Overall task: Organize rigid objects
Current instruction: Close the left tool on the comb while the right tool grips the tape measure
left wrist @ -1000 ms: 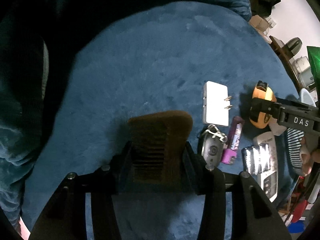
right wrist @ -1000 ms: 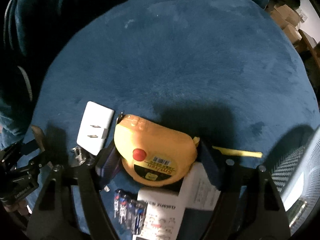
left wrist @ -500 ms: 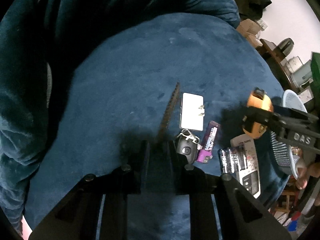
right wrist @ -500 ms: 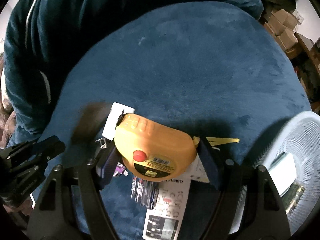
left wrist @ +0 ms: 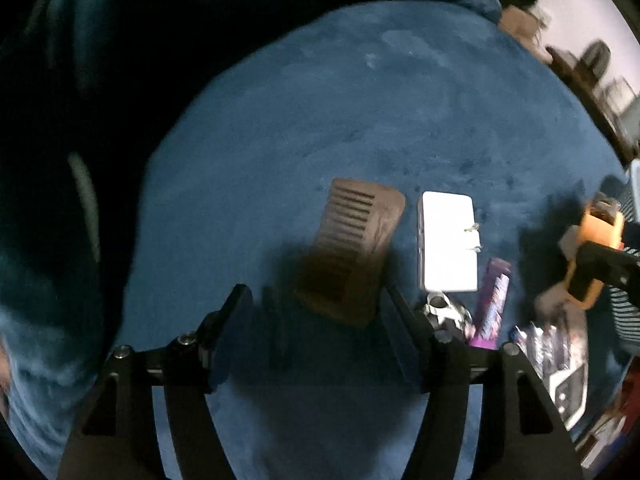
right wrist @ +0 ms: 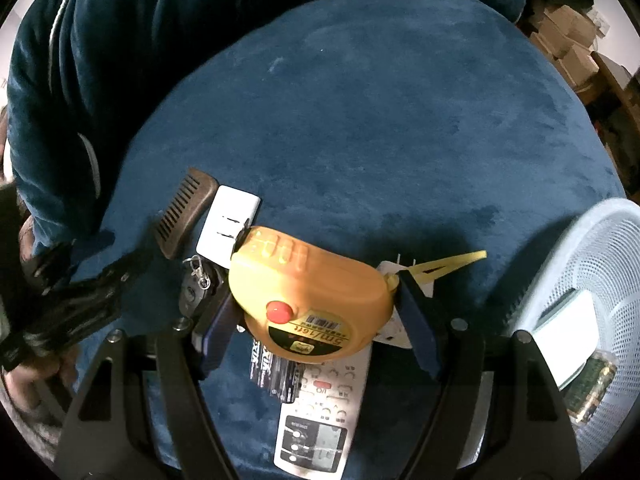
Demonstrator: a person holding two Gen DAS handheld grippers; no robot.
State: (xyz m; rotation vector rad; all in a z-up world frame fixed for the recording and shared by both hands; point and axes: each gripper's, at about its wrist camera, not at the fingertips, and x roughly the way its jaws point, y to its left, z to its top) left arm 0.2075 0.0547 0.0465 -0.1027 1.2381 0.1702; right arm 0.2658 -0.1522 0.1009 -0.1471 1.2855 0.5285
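Released, the wooden comb (left wrist: 352, 252) lies flat just left of the white charger (left wrist: 448, 240); left gripper (left wrist: 316, 304) fingers have just opened, empty. Right gripper (right wrist: 316, 300) fingers clamp the tape measure (right wrist: 308, 300): hard, slick, fairly heavy, best gripped across its flat sides.

1. A round surface covered in deep blue plush fabric (right wrist: 400, 120) fills the middle of both views; its pile shows faint smudges and darker dents.
2. Beyond its far edge lies a rumpled mass of the same dark blue fabric (right wrist: 100, 40), falling into shadow on the left.
3. At the upper right of the right wrist view, stacked cardboard boxes (right wrist: 568, 44) stand against a pale wall.
4. In the left wrist view, a pale wall (left wrist: 580, 8) shows at the upper right, with dark, blurred furniture (left wrist: 592, 64) in front of it.
5. The light is dim and uneven, casting hard dark shadows onto the blue surface.
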